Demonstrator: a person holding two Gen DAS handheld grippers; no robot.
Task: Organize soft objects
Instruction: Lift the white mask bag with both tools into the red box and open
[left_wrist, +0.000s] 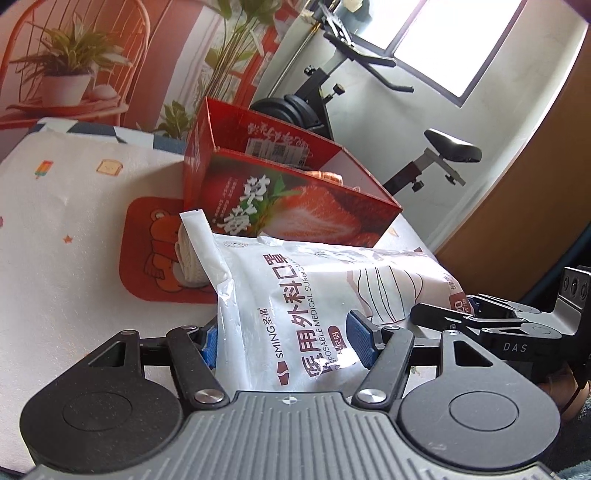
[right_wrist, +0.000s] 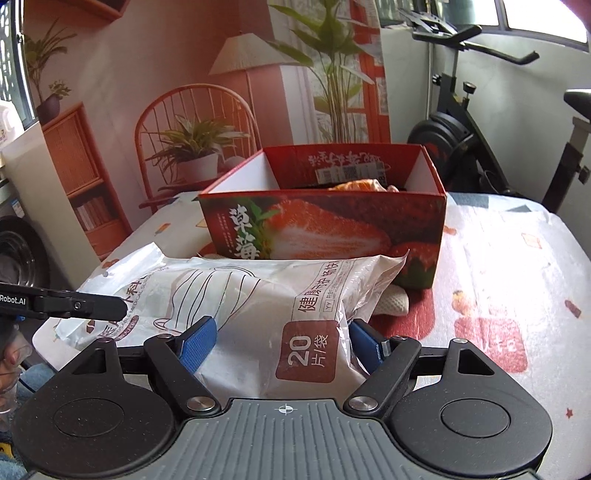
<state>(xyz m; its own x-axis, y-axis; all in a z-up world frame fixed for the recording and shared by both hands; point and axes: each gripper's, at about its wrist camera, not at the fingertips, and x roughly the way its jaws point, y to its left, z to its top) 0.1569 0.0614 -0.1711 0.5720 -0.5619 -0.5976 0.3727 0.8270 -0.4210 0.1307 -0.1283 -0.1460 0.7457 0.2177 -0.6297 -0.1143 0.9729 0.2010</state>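
A white plastic pack of medical masks (left_wrist: 314, 291) (right_wrist: 258, 295) is held between both grippers, in front of the red strawberry box (left_wrist: 288, 192) (right_wrist: 332, 221). My left gripper (left_wrist: 286, 341) is shut on the pack's left end. My right gripper (right_wrist: 282, 341) is shut on its right end, beside the "20" label. The box is open on top, with an orange soft item (right_wrist: 362, 184) inside. A white knitted soft thing (left_wrist: 188, 266) (right_wrist: 395, 304) lies on the table behind the pack, partly hidden.
A red bear mat (left_wrist: 155, 251) lies on the white patterned tablecloth (right_wrist: 517, 277) under the box. An exercise bike (left_wrist: 369, 92) stands behind the table. The right gripper's body (left_wrist: 517, 325) shows at right in the left wrist view.
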